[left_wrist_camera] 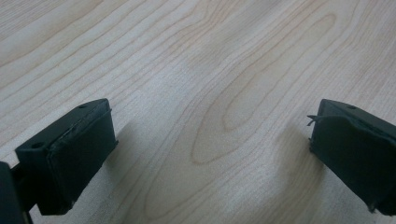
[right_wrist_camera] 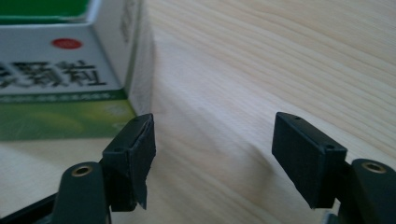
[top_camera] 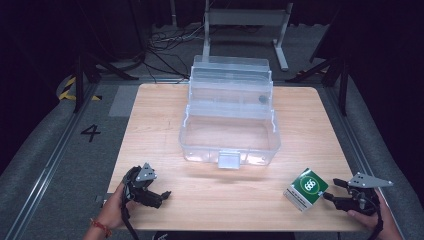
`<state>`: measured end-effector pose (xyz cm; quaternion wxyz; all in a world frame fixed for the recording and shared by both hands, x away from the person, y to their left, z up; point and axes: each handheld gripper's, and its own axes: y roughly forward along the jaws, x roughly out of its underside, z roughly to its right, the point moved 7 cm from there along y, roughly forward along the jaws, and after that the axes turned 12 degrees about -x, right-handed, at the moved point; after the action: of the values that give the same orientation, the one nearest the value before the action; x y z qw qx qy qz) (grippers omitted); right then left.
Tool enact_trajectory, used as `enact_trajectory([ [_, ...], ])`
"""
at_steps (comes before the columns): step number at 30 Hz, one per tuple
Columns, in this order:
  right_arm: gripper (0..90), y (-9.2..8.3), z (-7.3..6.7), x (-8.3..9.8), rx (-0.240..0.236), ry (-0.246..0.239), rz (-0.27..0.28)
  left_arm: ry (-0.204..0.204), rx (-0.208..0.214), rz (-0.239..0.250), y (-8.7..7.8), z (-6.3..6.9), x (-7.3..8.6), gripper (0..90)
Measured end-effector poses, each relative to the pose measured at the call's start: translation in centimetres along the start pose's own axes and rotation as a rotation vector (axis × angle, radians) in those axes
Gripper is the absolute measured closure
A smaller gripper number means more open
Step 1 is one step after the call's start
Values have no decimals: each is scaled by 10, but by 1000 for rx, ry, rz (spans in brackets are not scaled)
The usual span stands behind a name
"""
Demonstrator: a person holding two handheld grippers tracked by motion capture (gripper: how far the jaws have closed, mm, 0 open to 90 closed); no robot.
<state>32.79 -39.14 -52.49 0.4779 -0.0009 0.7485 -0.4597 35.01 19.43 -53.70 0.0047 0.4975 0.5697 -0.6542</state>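
— Where does the work stand?

— At the approach, I'd judge. My right gripper (top_camera: 334,189) rests low at the near right corner of the wooden table (top_camera: 150,125), jaws spread, with nothing between them. The green-and-white carton (top_camera: 305,189) lies just beside it, tilted a little on the boards. In the right gripper view the carton (right_wrist_camera: 60,88) sits up and to the left of my near jaw — close, but not yet between the two.

— And the other hand?

— My left gripper (top_camera: 162,196) waits at the near left corner, jaws also wide apart over bare wood (left_wrist_camera: 205,93), holding nothing.

— Where would the carton go?

— Most likely into the clear plastic box (top_camera: 229,137) in the middle of the table; its lid stands open behind it and the tub looks empty.

— So what does the next move need?

— I must shift the right gripper sideways toward the carton until its narrow faces lie between my jaws, then close squarely. Caught at a corner, the carton would likely twist or skid away.
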Motion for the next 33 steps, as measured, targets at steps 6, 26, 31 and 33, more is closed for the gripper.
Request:
enact_trajectory([
  [6,287,1,-18,5,-39,-59,-52,-19,-18,1,-3,3,3,7],
  [26,280,4,-69,-36,-144,-239,-26,34,24,-19,-7,5,3,51],
  [31,281,8,-78,-43,-159,-256,-32,58,40,-21,-9,11,3,51],
  [33,291,11,-85,-49,-172,-262,-24,69,43,-25,-9,13,3,52],
])
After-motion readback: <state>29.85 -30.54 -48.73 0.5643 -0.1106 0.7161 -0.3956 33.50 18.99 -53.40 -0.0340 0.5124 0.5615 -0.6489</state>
